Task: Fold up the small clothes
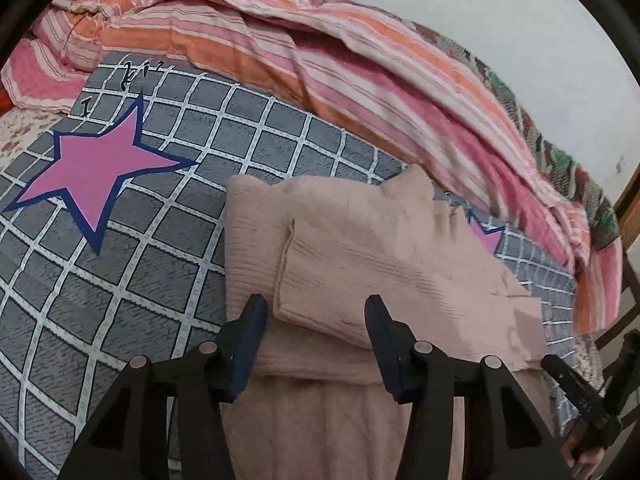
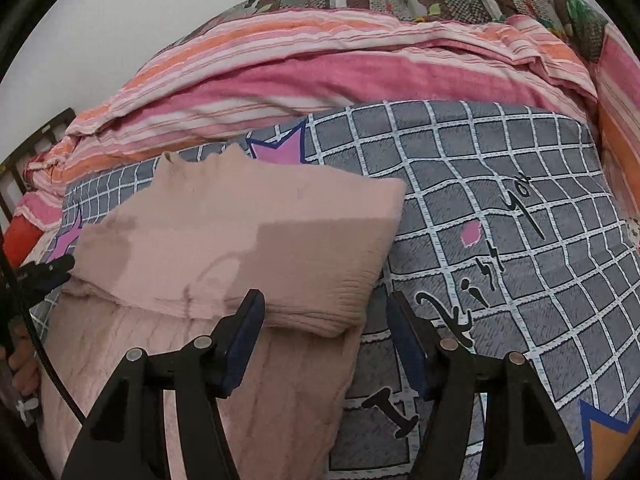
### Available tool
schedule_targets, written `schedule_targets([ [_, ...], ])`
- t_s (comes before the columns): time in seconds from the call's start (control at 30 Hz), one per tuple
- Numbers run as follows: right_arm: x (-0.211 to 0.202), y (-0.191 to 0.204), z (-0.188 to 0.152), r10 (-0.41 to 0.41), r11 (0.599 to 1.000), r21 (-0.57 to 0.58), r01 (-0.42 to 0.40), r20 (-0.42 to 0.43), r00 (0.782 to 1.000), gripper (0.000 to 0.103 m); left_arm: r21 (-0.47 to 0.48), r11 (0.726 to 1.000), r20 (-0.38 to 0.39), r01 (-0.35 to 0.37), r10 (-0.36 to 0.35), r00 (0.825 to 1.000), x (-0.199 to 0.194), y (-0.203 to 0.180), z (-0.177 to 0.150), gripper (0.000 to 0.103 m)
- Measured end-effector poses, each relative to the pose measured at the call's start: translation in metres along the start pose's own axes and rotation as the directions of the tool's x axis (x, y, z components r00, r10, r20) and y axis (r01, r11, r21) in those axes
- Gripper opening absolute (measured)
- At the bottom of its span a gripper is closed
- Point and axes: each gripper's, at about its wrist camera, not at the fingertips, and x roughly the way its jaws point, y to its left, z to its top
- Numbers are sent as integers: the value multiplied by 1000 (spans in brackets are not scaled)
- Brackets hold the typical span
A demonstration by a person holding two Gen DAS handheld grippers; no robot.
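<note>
A pale pink knit garment (image 1: pixel 360 248) lies on the grey checked bedsheet (image 1: pixel 140 260), partly folded, with an upper layer doubled over a lower layer. It also shows in the right wrist view (image 2: pixel 248 248). My left gripper (image 1: pixel 316 312) is open and empty, hovering over the garment's near left part. My right gripper (image 2: pixel 324 308) is open and empty, over the folded layer's right corner. The right gripper's tip shows in the left wrist view (image 1: pixel 576 392); the left gripper's tip shows at the left edge of the right wrist view (image 2: pixel 48 270).
A pink and orange striped quilt (image 1: pixel 340 64) is bunched along the far side of the bed, also seen in the right wrist view (image 2: pixel 320 72). A patterned blanket (image 2: pixel 460 0) lies behind it. A wooden bed frame (image 1: pixel 630 196) is at the right. The sheet carries pink stars (image 1: pixel 92 168).
</note>
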Motion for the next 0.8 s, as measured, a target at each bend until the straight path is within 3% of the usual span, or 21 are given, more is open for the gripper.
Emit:
schedule_targets([
  [0.07, 1, 3, 0, 1, 1000, -13, -1, -5, 1000, 63, 1, 1000, 4, -22, 22, 1000, 3, -2, 1, 44],
  [0.13, 2, 3, 0, 3, 1000, -11, -3, -3, 1000, 63, -12, 999, 13, -35, 36, 999, 5, -2, 3, 29],
  [0.17, 3, 2, 1, 3, 1000, -5, -3, 0, 1000, 63, -14, 1000, 14, -24, 24, 1000, 5, -2, 3, 10],
  [0.2, 3, 1, 3, 2, 1000, 3, -2, 5, 1000, 63, -15, 1000, 11, 9, -9, 1000, 6, -1, 4, 7],
  [0.33, 4, -8, 9, 11, 999, 42, -12, 18, 1000, 63, -18, 999, 119, 40, -38, 992, -17, 0, 2, 6],
  [0.43, 3, -12, 13, 6, 998, 58, -8, 31, 1000, 63, -12, 1000, 166, -12, 13, 986, -30, 2, -2, 6],
  [0.57, 8, -8, 16, -39, 998, 43, 38, 26, 999, 63, -17, 999, 104, -43, 44, 994, -18, 8, -6, 7],
  [0.63, 20, -6, 13, -51, 998, 33, 51, -20, 999, 63, -23, 998, 58, -62, 63, 996, -10, 11, -8, 8],
  [0.73, 33, -10, 11, -66, 996, 53, 71, -84, 994, 63, -34, 999, 58, -40, 42, 997, -12, 15, -11, 11],
  [0.8, 30, -18, 12, -61, 993, 96, 67, -63, 996, 62, -28, 999, 66, -38, 40, 997, -15, 14, -12, 24],
])
